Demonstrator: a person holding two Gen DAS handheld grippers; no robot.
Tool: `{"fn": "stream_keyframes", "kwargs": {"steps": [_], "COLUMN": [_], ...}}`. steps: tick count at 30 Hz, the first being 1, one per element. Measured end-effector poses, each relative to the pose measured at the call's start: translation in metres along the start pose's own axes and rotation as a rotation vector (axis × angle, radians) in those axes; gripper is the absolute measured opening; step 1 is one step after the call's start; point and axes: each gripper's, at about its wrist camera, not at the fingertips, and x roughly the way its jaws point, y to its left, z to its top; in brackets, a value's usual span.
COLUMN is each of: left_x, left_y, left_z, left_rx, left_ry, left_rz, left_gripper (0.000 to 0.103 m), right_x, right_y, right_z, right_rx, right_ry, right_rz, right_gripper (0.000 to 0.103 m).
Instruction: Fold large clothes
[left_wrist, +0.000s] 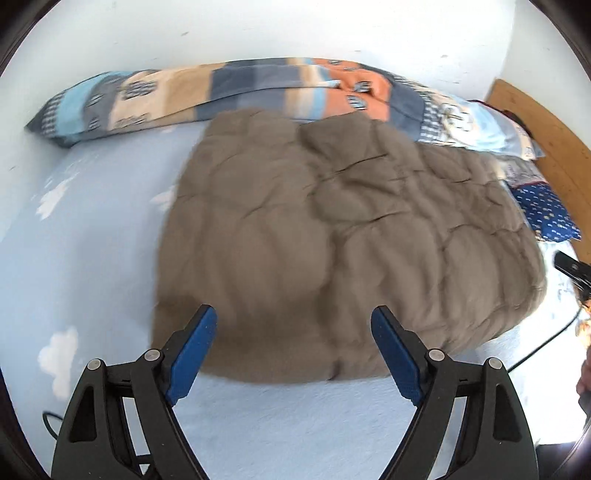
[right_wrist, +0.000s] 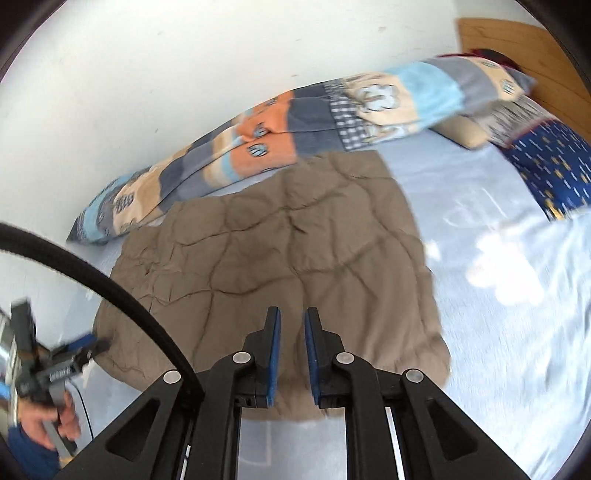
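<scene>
We see the brown quilted garment (left_wrist: 332, 236) lying folded into a compact rectangle on the light blue bed (left_wrist: 85, 236), our left gripper (left_wrist: 293, 325) wide and empty, right gripper (right_wrist: 292, 325) closed on nothing, so folding looks nearly finished.

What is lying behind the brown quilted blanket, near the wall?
Behind the brown quilted blanket lies a long patchwork duvet along the white wall. The blanket's far edge hides part of its lower side.

one quilt (left_wrist: 332, 236), two pillows (left_wrist: 221, 92) (patterned)
</scene>
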Motion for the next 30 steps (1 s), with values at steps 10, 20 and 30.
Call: {"fn": "stream_keyframes", "kwargs": {"steps": [10,20,30], "left_x": [0.041,0.069,0.008], "left_y": [0.039,0.044,0.023], "left_z": [0.002,0.003,0.014], "left_rx": [-0.065,-0.081,-0.094], "left_ry": [0.024,0.098,-0.131], "left_rz": [0.019,0.045,0.062], "left_gripper": [0.087,0.096,0.090], "right_x": [0.020,0.077,0.042], "right_y": [-0.025,-0.047,-0.014], "right_z": [-0.013,-0.016,-0.005], "right_rx": [0.070,0.094,0.008], "right_ry": [0.013,0.151,0.020], "right_rz": [-0.137,-0.146,-0.167], "right_gripper": [0.027,0.026,0.026]}}
